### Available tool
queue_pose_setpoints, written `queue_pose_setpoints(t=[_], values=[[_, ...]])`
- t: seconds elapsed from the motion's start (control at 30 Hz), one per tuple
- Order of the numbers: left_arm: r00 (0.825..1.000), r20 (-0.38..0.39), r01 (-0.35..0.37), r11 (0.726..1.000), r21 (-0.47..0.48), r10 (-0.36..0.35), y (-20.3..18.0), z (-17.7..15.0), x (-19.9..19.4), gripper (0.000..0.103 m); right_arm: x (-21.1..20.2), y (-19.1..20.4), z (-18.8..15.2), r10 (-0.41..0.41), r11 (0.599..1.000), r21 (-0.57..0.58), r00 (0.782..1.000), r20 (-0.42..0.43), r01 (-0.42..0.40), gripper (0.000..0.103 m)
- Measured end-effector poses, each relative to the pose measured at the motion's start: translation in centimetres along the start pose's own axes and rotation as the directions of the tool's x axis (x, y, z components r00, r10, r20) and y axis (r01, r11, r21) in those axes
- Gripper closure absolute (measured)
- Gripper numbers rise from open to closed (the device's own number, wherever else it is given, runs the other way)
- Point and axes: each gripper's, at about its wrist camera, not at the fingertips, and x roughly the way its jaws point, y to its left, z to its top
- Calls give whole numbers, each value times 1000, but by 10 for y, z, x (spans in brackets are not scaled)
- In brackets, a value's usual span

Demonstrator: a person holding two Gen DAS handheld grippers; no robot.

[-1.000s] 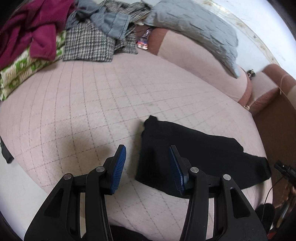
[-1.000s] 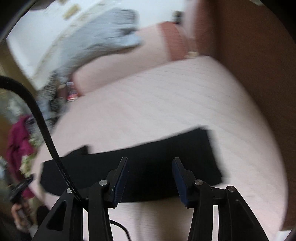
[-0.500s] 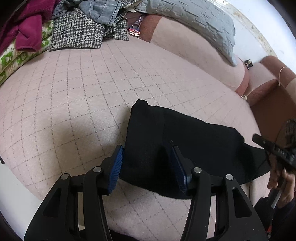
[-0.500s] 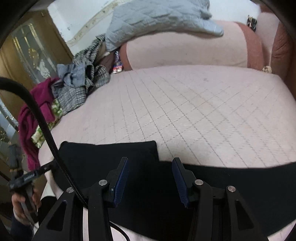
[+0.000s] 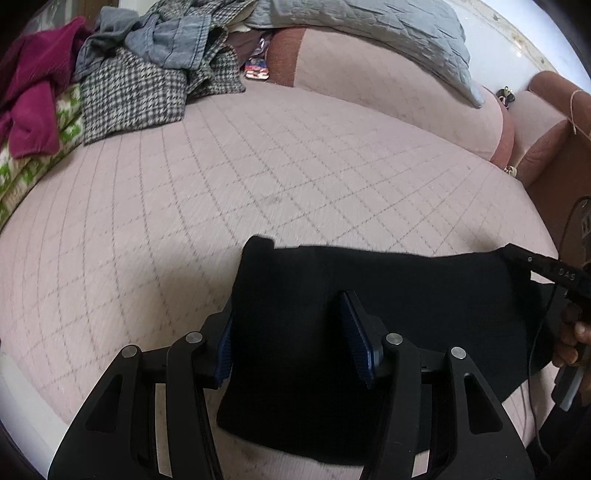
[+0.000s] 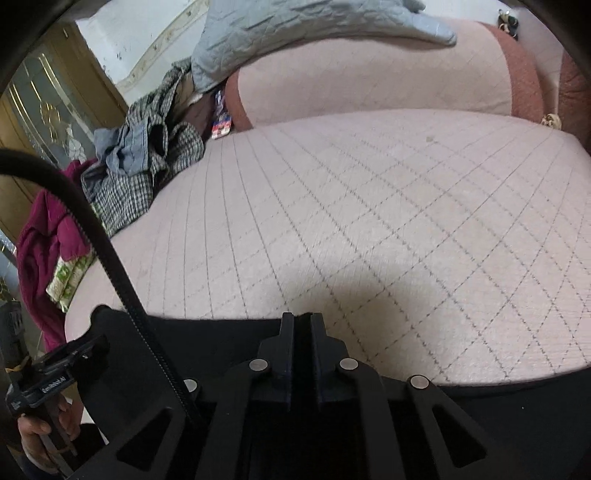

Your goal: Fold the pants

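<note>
Black pants [image 5: 388, 295] lie flat near the front edge of a pink quilted bed [image 5: 258, 177]. My left gripper [image 5: 286, 332] is open, its blue-padded fingers spread over the left end of the pants. My right gripper [image 6: 302, 325] is shut on the far edge of the pants [image 6: 221, 332], toward their right part. The right gripper also shows at the right edge of the left wrist view [image 5: 532, 264]. The left gripper shows at the lower left of the right wrist view [image 6: 55, 373].
A pile of clothes [image 5: 140, 74] sits at the bed's far left: checked, denim, magenta, green-patterned. A grey quilted blanket [image 5: 369, 26] drapes over the pink headboard [image 5: 369, 85]. A brown cabinet [image 5: 554, 166] stands to the right. A black cable [image 6: 103, 240] crosses the right wrist view.
The right gripper has closed on the pants' far edge; it was open half a second ago. The left gripper has moved further over the left end of the pants.
</note>
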Motion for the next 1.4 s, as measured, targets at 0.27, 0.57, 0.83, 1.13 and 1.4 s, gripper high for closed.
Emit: queue_pose_setpoints(t=[0.27, 0.57, 0.83, 1.13, 1.4], values=[[999, -3, -51, 999, -8, 51, -1, 11, 24, 51, 10, -6, 3, -94, 995, 49, 994, 61, 92, 103], [1000, -19, -6, 993, -117, 4, 17, 6, -2, 50, -29, -3, -17, -69, 998, -4, 994, 85, 69, 80], [999, 27, 20, 996, -84, -18, -7, -12, -36, 50, -79, -5, -62, -72, 997, 27, 990, 117, 70, 50], [1000, -1, 14, 991, -130, -14, 1, -22, -41, 50, -106, -43, -98, -129, 979, 176, 983, 128, 106, 50], [970, 130, 214, 976, -51, -206, -64, 2, -80, 27, -166, -129, -145, -256, 897, 400, 960, 115, 191, 50]])
